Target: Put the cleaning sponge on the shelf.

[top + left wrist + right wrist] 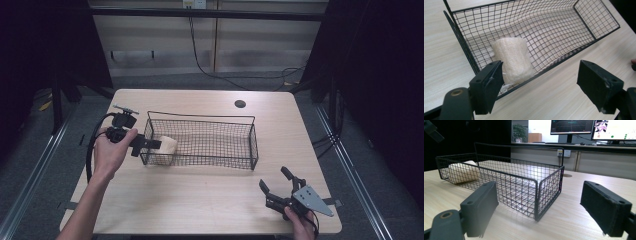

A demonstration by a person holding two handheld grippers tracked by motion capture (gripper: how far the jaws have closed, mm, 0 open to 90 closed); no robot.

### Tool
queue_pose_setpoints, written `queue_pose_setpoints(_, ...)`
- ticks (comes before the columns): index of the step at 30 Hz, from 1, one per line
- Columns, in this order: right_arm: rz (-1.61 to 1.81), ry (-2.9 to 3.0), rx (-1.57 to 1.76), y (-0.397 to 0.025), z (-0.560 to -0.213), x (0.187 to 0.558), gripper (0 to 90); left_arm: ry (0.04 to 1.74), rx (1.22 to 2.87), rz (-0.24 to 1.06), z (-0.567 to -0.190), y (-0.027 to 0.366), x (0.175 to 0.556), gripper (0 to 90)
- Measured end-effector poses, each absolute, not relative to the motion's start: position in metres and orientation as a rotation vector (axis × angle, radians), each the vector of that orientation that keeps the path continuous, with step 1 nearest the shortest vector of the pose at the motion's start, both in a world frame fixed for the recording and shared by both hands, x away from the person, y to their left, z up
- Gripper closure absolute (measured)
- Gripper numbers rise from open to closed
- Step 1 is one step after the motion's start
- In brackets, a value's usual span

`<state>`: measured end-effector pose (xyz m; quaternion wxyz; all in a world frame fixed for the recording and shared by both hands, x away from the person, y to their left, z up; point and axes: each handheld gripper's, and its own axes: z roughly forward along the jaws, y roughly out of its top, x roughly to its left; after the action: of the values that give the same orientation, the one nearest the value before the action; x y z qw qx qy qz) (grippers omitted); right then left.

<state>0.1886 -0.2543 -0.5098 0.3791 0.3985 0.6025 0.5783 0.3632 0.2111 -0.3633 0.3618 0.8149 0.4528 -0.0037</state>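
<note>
Black wire makes up the basket [210, 142], which stands on the pale wooden table [200, 200] a little to 10 o'clock of its centre. Inside it, at the 9 o'clock end, lies a cream loofah roll [168, 145], resting against the end wall and tilted in the left gripper view [511, 60]. The left gripper [150, 144] sits at that same end, its jaws spread wide and holding nothing, one jaw just beside the roll. The right gripper [279, 186] rests near the table's 5 o'clock corner, well apart from the basket, its jaws also wide open and empty, facing the basket's near corner [536, 195]
</note>
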Motion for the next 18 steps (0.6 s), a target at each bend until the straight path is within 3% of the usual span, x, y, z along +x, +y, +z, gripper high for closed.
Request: queue_pose_setpoints(18,1.477,1.537,1.014,-0.254,-0.510,0.189,13.6,1.127,2.020,0.012,-0.365,0.235,0.325,21.3)
